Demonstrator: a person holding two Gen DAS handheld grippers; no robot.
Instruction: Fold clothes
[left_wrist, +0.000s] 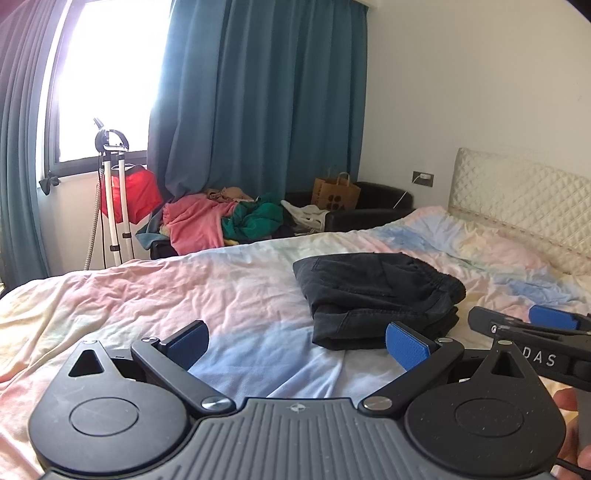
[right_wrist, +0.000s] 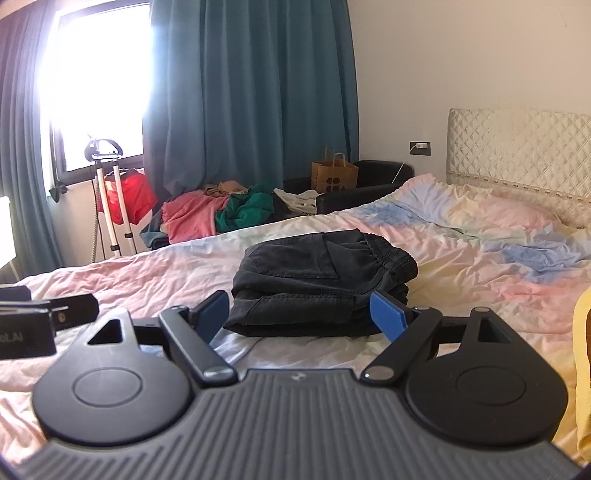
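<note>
A pair of black trousers (left_wrist: 376, 295) lies folded into a compact stack on the pastel bedsheet (left_wrist: 221, 288). My left gripper (left_wrist: 299, 343) is open and empty, just in front and to the left of the stack. My right gripper (right_wrist: 299, 314) is open and empty, right in front of the same stack (right_wrist: 317, 280), with its blue fingertips at the near edge. The right gripper's fingers (left_wrist: 524, 325) show at the right edge of the left wrist view. The left gripper (right_wrist: 44, 314) shows at the left edge of the right wrist view.
A pile of unfolded clothes (left_wrist: 221, 221) in pink and green lies on a dark seat beyond the bed. A brown paper bag (left_wrist: 334, 192) stands on a black armchair (left_wrist: 369, 210). A garment steamer stand (left_wrist: 114, 199) is by the window. The quilted headboard (left_wrist: 524, 195) is at right. Yellow fabric (right_wrist: 581, 369) sits at the right edge.
</note>
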